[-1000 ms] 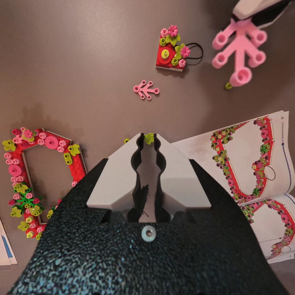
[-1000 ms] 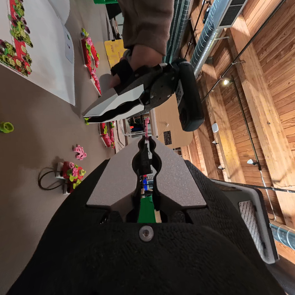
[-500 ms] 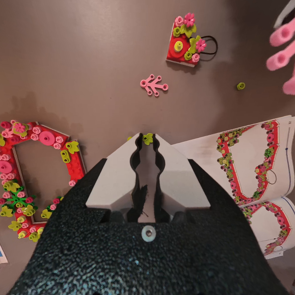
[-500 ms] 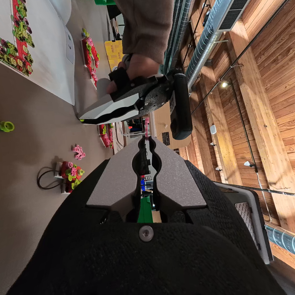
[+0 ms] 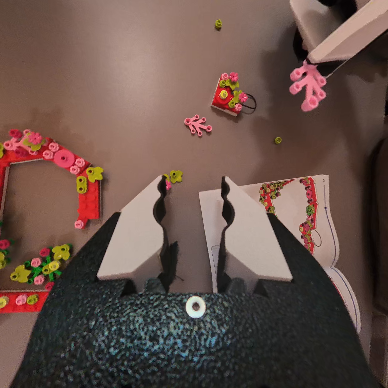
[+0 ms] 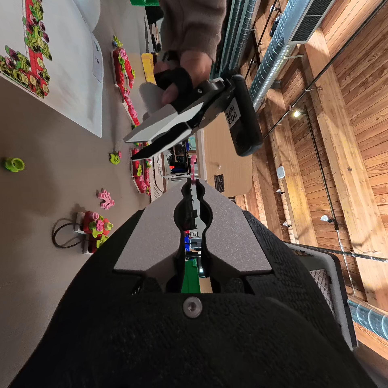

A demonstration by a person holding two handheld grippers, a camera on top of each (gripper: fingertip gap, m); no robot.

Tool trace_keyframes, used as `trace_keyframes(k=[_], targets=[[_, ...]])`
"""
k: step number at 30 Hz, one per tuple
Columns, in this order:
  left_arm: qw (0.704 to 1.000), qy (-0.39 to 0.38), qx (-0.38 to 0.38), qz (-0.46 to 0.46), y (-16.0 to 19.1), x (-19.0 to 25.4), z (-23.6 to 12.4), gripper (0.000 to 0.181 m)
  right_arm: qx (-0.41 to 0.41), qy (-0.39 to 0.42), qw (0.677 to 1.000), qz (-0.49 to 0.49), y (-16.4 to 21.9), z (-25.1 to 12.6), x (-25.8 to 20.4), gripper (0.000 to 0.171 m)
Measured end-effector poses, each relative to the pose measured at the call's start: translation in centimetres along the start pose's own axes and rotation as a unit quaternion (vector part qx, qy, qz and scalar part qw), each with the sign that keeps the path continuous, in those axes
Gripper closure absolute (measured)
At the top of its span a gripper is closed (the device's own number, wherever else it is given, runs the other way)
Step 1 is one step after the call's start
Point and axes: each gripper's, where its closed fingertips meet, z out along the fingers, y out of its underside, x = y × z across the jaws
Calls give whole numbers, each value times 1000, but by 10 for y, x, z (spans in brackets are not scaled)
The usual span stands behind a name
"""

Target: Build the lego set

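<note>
In the left wrist view my left gripper [image 5: 193, 180] is open and empty above the brown table. A lime leaf piece [image 5: 176, 176] with a small pink flower lies just beyond its left fingertip [image 5: 160, 182]. My right gripper [image 6: 193, 183] is shut on a pink branch piece [image 6: 193, 167], held in the air; the piece also shows at the upper right of the left wrist view [image 5: 307, 88]. A second pink branch piece [image 5: 197, 126] lies on the table. The red heart frame [image 5: 88, 201], set with flowers, lies at the left.
A small red corner section [image 5: 225, 94] with flowers and a black loop lies beyond the second branch piece. Two lime studs [image 5: 277, 140] [image 5: 218, 24] lie loose. The open instruction booklet [image 5: 294, 220] lies at the right. A hand [image 6: 189, 69] holds the left gripper [image 6: 155, 136].
My left gripper has opened and let go of the lime leaf piece, which now lies on the table. The right gripper still holds the pink branch piece.
</note>
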Motion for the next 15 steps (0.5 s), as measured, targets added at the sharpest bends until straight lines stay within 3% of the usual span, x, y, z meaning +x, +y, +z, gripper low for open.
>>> trace_keyframes(k=[1,5,8,15], targets=[[1000,-4,16,1,-1,1,-3,126,0,0,1000,0,0,0,0,169],[987,-9,150,49,-27,30,-28,121,1,3,1000,-15,-2,-1,1,169],[969,-60,230,69,-41,48,-44,123,7,2,999,-32,-8,0,-1,168],[957,-86,269,66,-45,83,-35,133,33,10,997,-64,-27,0,-2,169]])
